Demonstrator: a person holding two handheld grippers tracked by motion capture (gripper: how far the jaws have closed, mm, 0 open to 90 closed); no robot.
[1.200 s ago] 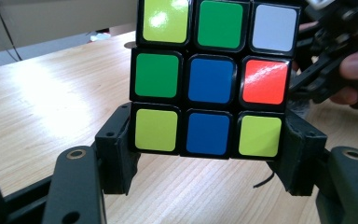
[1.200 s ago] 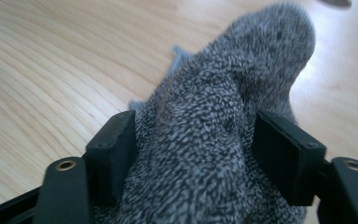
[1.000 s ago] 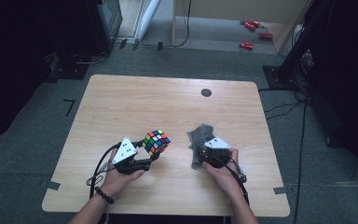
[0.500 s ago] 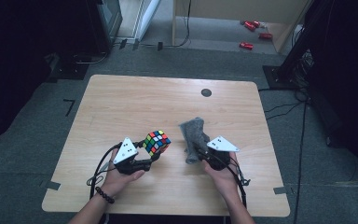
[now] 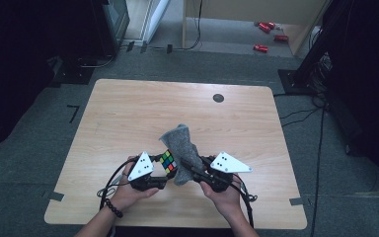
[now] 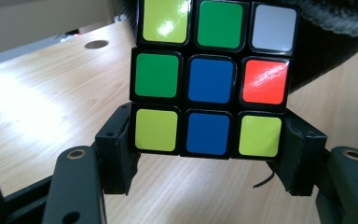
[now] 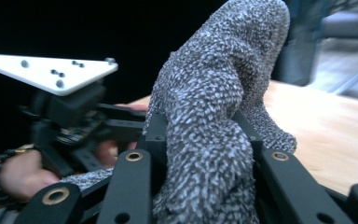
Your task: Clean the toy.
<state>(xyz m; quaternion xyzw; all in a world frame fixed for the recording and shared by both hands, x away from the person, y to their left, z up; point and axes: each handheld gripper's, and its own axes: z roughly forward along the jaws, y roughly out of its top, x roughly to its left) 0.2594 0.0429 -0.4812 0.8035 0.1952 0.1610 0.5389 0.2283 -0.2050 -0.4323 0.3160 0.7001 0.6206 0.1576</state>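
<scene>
A scrambled colour cube (image 5: 167, 160) (image 6: 212, 77) is clamped between the jaws of my left gripper (image 5: 162, 174) (image 6: 209, 144), held just above the wooden table (image 5: 128, 113). My right gripper (image 5: 190, 170) (image 7: 198, 140) is shut on a grey knitted cloth (image 5: 180, 148) (image 7: 219, 102); its jaws closed on the cloth within the last second. The cloth stands bunched upward and now presses against the cube's right side, hiding part of it in the high view. In the left gripper view the cloth (image 6: 335, 28) shows dark behind the cube's top right corner.
A small dark round hole (image 5: 218, 98) sits in the table's far right part. The left hand with its gripper and white plate (image 7: 51, 72) shows at the left of the right gripper view. Red items (image 5: 266, 29) lie on the floor beyond the table.
The right gripper closed on the cloth, lifted it off the table and carried it left up to the cube. The left gripper with the cube stayed put.
</scene>
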